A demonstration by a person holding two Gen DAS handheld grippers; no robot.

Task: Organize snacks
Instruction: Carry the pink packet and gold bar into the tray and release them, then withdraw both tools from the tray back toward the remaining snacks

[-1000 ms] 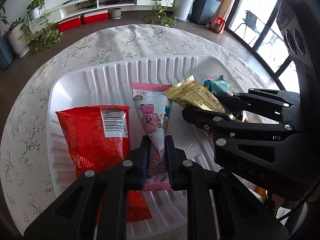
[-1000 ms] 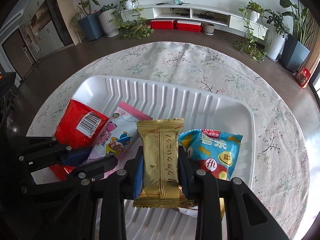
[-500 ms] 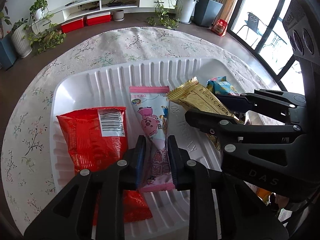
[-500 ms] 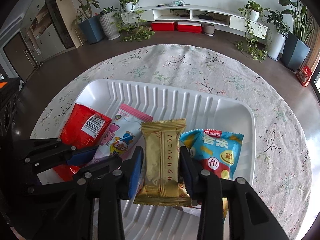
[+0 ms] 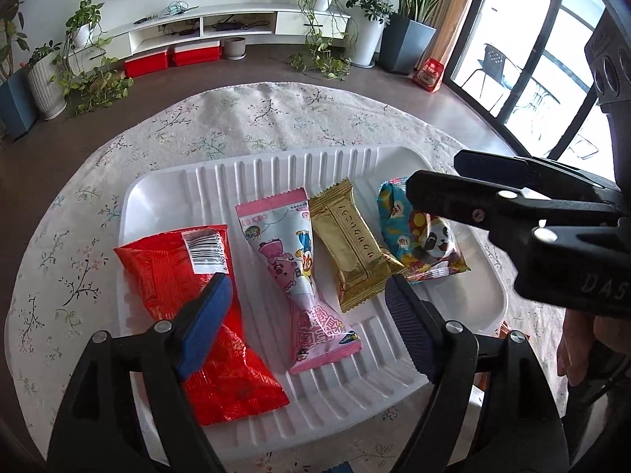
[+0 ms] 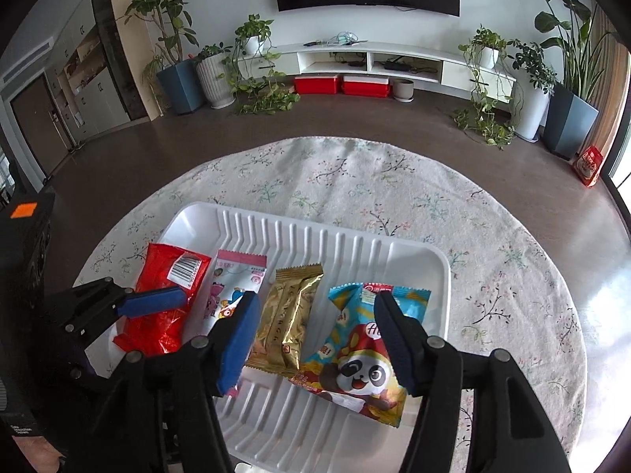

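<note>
Left wrist view: white ribbed plastic tray point(image 5: 165, 197) on a round floral tablecloth point(image 5: 252, 118); four snacks in a row across it. Red foil packet with barcode point(image 5: 197, 295) by the tray's left edge, then pink cartoon-print wrapper point(image 5: 292, 260), gold foil wafer bar point(image 5: 355, 244), blue panda-print packet point(image 5: 426, 244) toward the right edge. Left gripper point(image 5: 307, 307) jaws opening, spread wide either side of the pink wrapper, pads clear of it, nothing held. Right gripper point(image 5: 434, 181) reaches in from the right above the blue packet. Right wrist view: same row; right gripper point(image 6: 315, 327) jaws opening, gold bar lying between them untouched, blue packet partly under the right finger. Step, as I judge: release after placing pink and gold side by side; next move calls for withdrawing both claws upward without snagging a wrapper, then checking for snacks remaining off the tray. Against a second earlier: both claws were clamped, left on pink, right on gold; now both snacks lie free and the cameras sit higher.
</note>
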